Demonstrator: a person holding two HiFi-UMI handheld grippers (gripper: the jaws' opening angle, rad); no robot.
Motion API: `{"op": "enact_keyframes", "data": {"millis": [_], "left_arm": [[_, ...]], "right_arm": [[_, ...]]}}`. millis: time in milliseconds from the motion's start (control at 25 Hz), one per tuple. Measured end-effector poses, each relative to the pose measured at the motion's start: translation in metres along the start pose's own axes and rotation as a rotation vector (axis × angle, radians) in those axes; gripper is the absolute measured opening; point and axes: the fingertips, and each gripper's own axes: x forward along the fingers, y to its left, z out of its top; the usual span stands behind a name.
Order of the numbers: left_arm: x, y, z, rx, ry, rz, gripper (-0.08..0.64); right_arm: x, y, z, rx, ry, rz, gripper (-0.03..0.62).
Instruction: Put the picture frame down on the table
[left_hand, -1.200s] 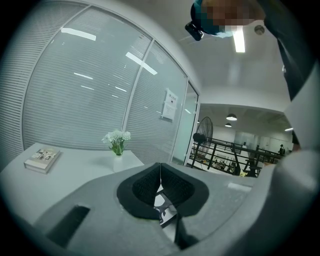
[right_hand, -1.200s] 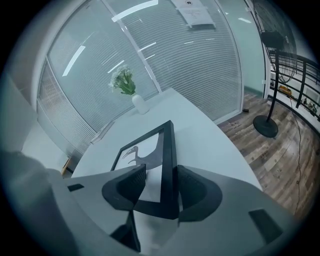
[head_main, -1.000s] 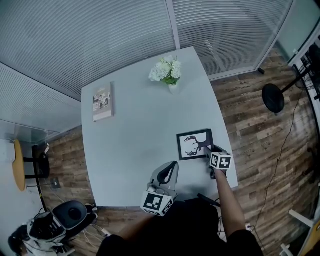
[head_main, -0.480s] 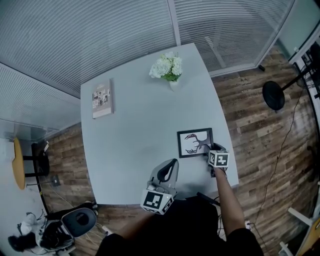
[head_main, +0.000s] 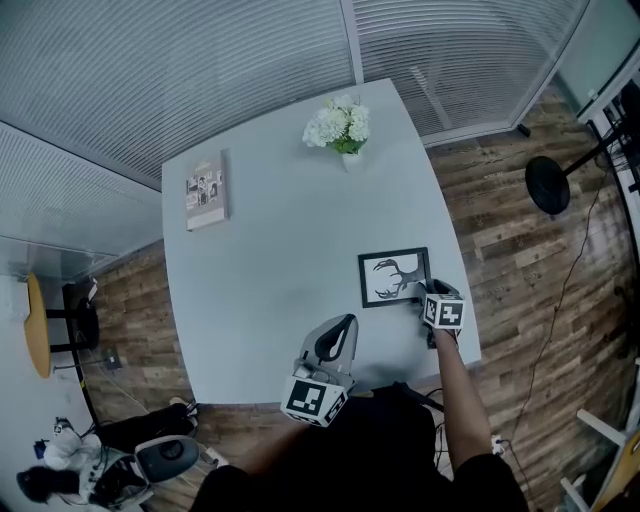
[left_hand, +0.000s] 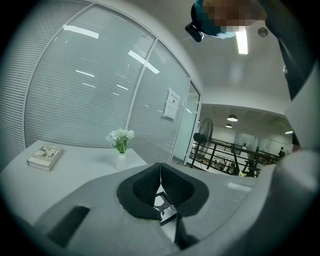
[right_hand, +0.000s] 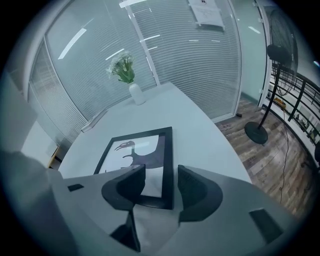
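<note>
Black picture frame (head_main: 394, 277) lies flat on table (head_main: 280, 230); right gripper's (right_hand: 161, 184) jaws apart.

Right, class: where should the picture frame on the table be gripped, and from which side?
Likely the near border by its right corner, from the person's side with the right gripper: the picture frame looks flat on the table, so only the thin rim offers hold.

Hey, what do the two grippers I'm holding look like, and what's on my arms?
The left gripper and right gripper are pale grey moulded shells, each carrying a cube with black-and-white square markers and ending in two black fingers. No cables show. You wear a dark top; the right forearm is uncovered.
</note>
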Motion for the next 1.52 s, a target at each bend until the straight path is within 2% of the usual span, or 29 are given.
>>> {"op": "enact_keyframes", "data": {"millis": [320,640,1040,1240,1520], "left_arm": [[-0.022,0.000,0.004,0.004,-0.028,-0.019,0.017],[-0.058,0.000,0.007,0.011,-0.063,-0.042,0.017],[-0.091,-0.005,0.012,0.020,-0.099,-0.092,0.017],[-0.109,-0.010,0.008,0.017,-0.109,-0.109,0.017],[-0.136,-0.015,0.011,0.021,-0.142,-0.129,0.017]], "right_arm": [[-0.030,0.019,-0.002,-0.007,-0.054,0.002,0.195],[-0.066,0.063,-0.018,-0.036,-0.093,0.030,0.104],[-0.120,0.119,-0.030,-0.061,-0.179,0.052,0.055],[-0.162,0.143,-0.033,-0.078,-0.260,0.057,0.042],[-0.234,0.184,-0.030,-0.101,-0.425,0.060,0.031]]}}
